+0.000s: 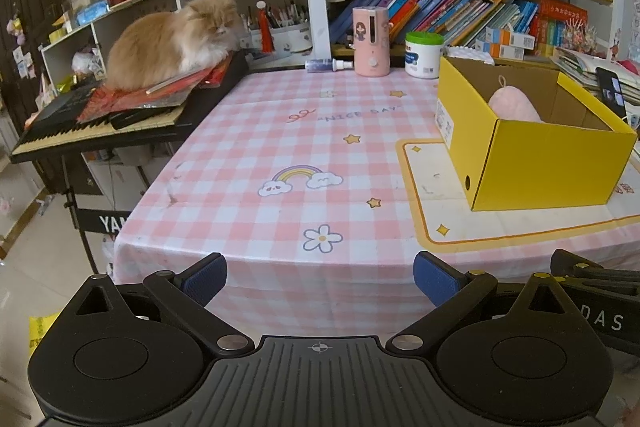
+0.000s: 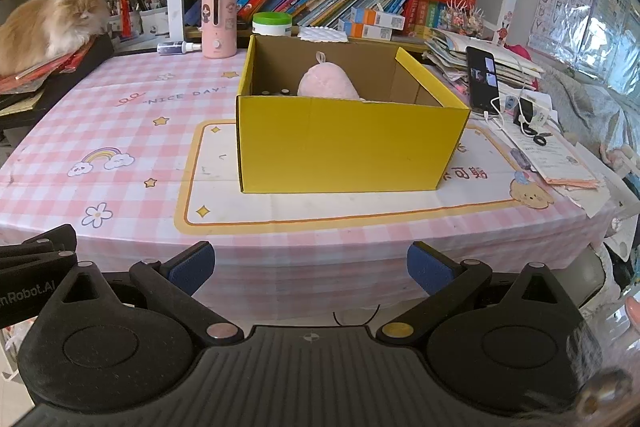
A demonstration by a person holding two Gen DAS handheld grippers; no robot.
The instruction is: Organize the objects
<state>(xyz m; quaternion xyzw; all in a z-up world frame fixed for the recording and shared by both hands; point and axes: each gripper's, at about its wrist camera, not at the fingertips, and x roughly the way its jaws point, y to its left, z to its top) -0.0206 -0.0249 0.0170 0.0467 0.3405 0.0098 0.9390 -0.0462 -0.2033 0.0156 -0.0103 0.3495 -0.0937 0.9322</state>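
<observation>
While both grippers are hanging just off the near edge of the table point(image 2: 120, 131), nothing is being held in either one. The left gripper point(image 1: 320, 277) is keeping its blue fingers point(image 1: 204, 277) wide apart over the pink checked cloth, and the right gripper point(image 2: 310, 267) is doing the same, its fingers point(image 2: 428, 267) spread with only the table edge showing between them. A yellow box point(image 2: 344, 143) is sitting open on the white mat with the yellow border, well ahead of the right gripper and off to the right of the left one. A pink soft toy point(image 2: 326, 81) is lying inside the box, toward the back. Small dark things are peeking up next to it, too small to tell what they are. Behind the box a pink bottle point(image 2: 218, 23) is standing upright, with a small spray bottle point(image 2: 178, 47) lying on its side beside it and a white tub with a green lid point(image 2: 272, 23) near them. A fluffy orange cat point(image 1: 172, 41) is resting on red papers on top of a keyboard point(image 1: 100, 131) at the left. A phone point(image 2: 482, 79) is propped up to the right of the box.
</observation>
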